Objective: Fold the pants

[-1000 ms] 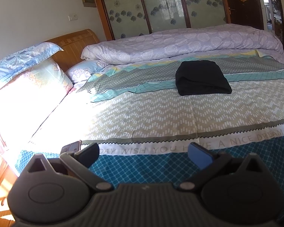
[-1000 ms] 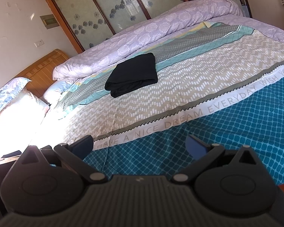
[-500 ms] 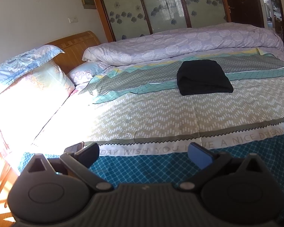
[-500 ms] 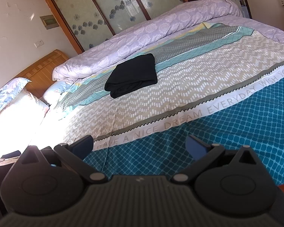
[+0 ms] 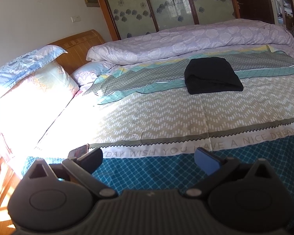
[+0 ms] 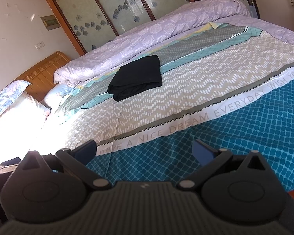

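Black pants [image 5: 212, 76] lie folded into a compact rectangle on the patterned bedspread [image 5: 166, 117], far across the bed. In the right wrist view the same folded pants [image 6: 136, 79] sit left of centre, near the rolled quilt. My left gripper [image 5: 148, 159] is open over the teal near edge of the bed, nothing between its fingers. My right gripper [image 6: 144, 149] is also open and empty, held back at the near edge, well short of the pants.
A lilac quilt [image 5: 186, 39] lies rolled along the far side. Pillows [image 5: 29, 82] and a wooden headboard [image 5: 78, 43] are at the left. A phone [image 5: 78, 151] rests by the left fingertip. Glass wardrobe doors [image 5: 166, 4] stand behind.
Both grippers stay open and nearly still; the left view has drifted slightly, with the pants sitting a touch lower in frame.
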Tool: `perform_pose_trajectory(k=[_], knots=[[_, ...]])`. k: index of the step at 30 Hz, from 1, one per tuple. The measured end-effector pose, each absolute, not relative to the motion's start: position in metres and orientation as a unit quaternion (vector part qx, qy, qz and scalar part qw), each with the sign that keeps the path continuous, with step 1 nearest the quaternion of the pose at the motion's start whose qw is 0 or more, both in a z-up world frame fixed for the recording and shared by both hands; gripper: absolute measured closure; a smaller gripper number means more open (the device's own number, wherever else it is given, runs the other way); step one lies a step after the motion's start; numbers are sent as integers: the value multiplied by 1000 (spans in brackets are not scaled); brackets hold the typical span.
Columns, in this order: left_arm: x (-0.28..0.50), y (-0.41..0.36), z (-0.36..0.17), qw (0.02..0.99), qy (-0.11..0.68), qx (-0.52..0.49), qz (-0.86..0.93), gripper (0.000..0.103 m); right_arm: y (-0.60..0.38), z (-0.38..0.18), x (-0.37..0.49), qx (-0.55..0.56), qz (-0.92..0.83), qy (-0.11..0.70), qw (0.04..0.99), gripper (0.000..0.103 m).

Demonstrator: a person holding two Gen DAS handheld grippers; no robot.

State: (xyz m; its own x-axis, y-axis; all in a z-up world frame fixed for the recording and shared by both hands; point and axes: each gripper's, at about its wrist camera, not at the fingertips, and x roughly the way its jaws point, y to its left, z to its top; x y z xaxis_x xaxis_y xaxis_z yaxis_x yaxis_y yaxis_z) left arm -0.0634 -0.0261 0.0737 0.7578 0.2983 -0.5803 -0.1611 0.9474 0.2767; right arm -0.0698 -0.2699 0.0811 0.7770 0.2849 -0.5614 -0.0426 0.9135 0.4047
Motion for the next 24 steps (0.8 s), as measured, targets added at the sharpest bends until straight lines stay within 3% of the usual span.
perform_pose_trajectory(k=[24], knots=[[-65, -29, 74, 933, 321, 111, 120, 0, -269, 81, -69, 189, 86, 321, 924, 0]])
